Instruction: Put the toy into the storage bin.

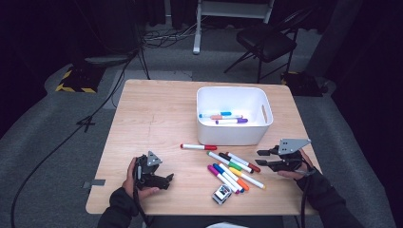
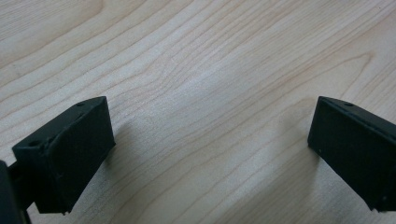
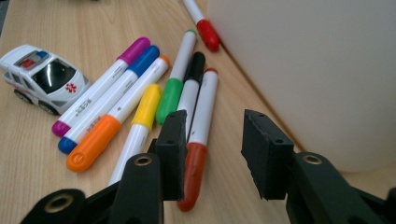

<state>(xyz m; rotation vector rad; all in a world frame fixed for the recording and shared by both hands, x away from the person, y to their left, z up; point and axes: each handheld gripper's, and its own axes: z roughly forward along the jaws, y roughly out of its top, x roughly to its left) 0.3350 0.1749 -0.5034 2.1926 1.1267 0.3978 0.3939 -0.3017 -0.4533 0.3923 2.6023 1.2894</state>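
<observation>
Brown marker (image 3: 195,154) lies on the desk (image 1: 157,118) just ahead of the right tool (image 3: 212,154), its cap nearest the jaws, at the right edge of a loose fan of markers beside the white bin (image 1: 233,135).

Left to right:

- Left tool (image 1: 167,179): resting low over bare desk, jaws spread wide, nothing between them in the left gripper view. No hazard seen here; it lies well apart from the markers.
- Toy ambulance (image 3: 42,77): far left of the right tool's line, just beside the purple marker (image 3: 100,86). A sideways sweep could push the fan into it and roll it toward the desk edge.
- Blue marker (image 3: 109,100), orange marker (image 3: 119,119), yellow marker (image 3: 140,126), green marker (image 3: 175,79), black marker (image 3: 191,91): packed touching or nearly so. Risk, as I judge it: the left jaw sits right over the black/brown pair, so closing may pinch two barrels, or nudge the round bodies and make them roll.
- Right tool: jaws partly spread, gripping nothing; the brown marker's cap lies below and left of the gap, not centred.
- Bin wall: close on the right jaw's outer side. Little clearance; the jaw could strike it and shift the bin.
</observation>
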